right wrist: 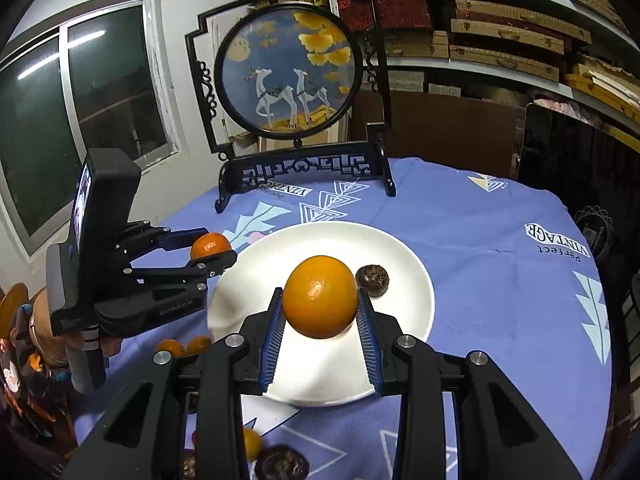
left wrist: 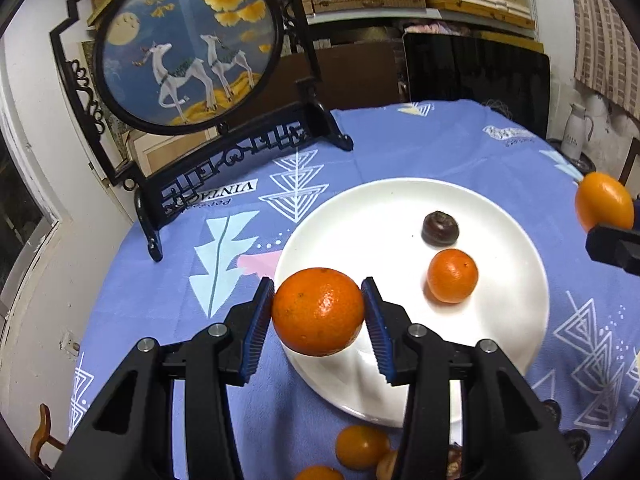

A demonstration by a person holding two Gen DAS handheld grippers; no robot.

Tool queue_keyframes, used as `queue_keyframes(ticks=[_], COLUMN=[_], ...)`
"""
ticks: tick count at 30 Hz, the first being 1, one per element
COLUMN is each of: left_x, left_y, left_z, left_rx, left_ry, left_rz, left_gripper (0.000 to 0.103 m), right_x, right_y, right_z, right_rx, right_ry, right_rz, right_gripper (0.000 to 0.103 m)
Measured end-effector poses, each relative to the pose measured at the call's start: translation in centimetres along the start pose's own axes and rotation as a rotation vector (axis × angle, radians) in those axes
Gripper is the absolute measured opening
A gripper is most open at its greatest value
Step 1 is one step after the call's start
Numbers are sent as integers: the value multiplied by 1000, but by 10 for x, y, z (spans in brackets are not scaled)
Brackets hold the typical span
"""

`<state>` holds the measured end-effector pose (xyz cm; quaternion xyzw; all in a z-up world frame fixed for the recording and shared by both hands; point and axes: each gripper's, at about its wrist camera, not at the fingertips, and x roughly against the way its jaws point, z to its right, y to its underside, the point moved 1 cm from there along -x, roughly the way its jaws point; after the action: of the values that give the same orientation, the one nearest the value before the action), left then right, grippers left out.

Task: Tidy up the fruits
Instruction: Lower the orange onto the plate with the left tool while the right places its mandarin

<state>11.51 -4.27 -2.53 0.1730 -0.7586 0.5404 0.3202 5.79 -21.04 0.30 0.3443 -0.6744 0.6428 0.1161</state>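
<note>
With each gripper clenched on an orange, left and right, lower both low over the plate before releasing, clear of fruit already there.

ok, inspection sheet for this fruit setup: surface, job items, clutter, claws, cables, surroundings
Surface: round table under a blue patterned cloth.
Job's things: white plate holds one small orange and a dark brown fruit; loose oranges on the cloth at the near edge.
Clutter: framed deer screen behind the plate.
Claws: left claw shut on an orange; right claw shut on a smooth orange.
Cables: nothing seen.
Surroundings: window, shelves of boxes.
</note>
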Motion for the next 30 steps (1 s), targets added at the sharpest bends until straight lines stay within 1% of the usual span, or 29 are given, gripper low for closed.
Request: queue_keyframes(ticks=[6, 12, 15, 19, 20, 21, 22, 23, 24, 30], left_x=[-23, -49, -61, -72, -74, -73, -71, -68, -65, -43], left_y=[-7, -14, -15, -13, -13, -13, -13, -14, -15, -13], left_z=[4, 4, 6, 6, 6, 6, 5, 3, 2, -5], left_rx=[-29, -31, -46, -45, -47, -47, -43, -38, -37, -19], left_ry=[-9, -6, -17, -14, -12, -15, -18, -22, -24, -22], left_rz=[-30, -83, -103, -128, -129, -125, -117, -100, -89, -65], left_gripper=[44, 44, 44, 45, 49, 56, 69, 71, 71, 72], right_x=[-24, -55, -68, -85, -89, -90, -89, -86, -82, -57], right_y=[-6, -11, -12, -11, -10, -9, -9, -10, -10, -9], right_z=[9, 16, 21, 28, 29, 29, 30, 30, 29, 23], right_rx=[-9, -6, -15, -36, -34, -37, -41, -43, -42, -45], right_ry=[11, 49, 65, 63, 59, 71, 79, 78, 74, 68], right_rz=[-36, -86, -103, -138, -152, -153, -143, -127, -118, -98], right_gripper=[36, 36, 36, 36, 39, 51, 58, 58, 58, 59])
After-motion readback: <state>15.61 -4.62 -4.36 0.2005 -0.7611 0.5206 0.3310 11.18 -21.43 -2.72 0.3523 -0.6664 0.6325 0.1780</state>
